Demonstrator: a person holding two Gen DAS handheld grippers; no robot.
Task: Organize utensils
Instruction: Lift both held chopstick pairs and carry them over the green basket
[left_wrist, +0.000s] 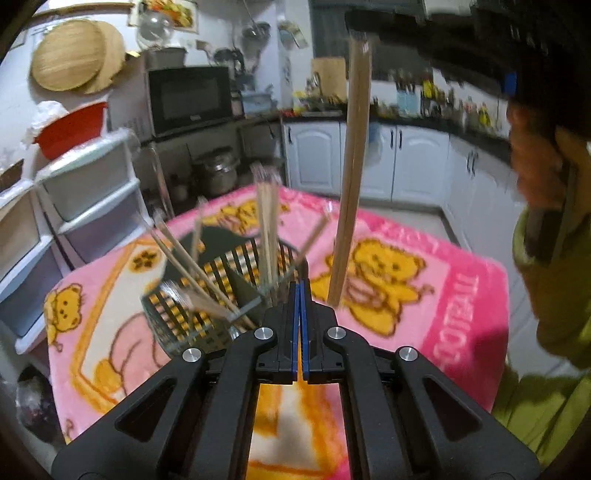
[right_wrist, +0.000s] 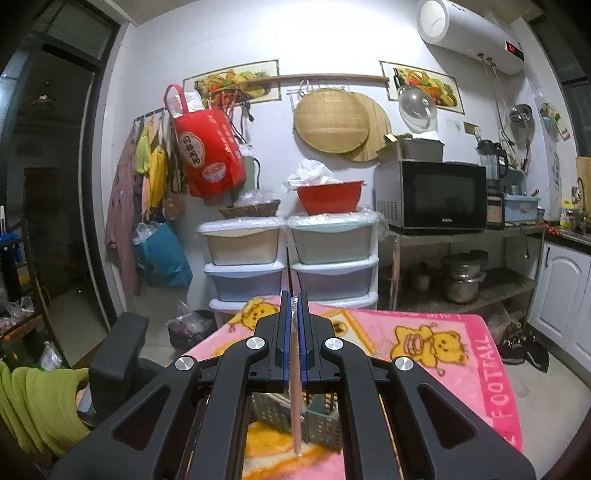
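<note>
A green slotted utensil basket (left_wrist: 207, 295) stands on the pink bear blanket (left_wrist: 424, 295) and holds several wooden chopsticks (left_wrist: 267, 229) leaning in it. My left gripper (left_wrist: 300, 291) is shut and empty, right beside the basket's near right edge. My right gripper (right_wrist: 294, 310) is shut on a pair of wrapped chopsticks (right_wrist: 295, 398), which hang down toward the basket (right_wrist: 317, 424) below. That pair also shows in the left wrist view (left_wrist: 351, 177), upright, just right of the basket.
The blanket covers a table (right_wrist: 461, 354). Stacked plastic drawers (right_wrist: 332, 266) and a microwave (right_wrist: 436, 195) on a metal rack stand behind it. White cabinets (left_wrist: 369, 162) line the far wall. A person in green (left_wrist: 546, 295) is at the right.
</note>
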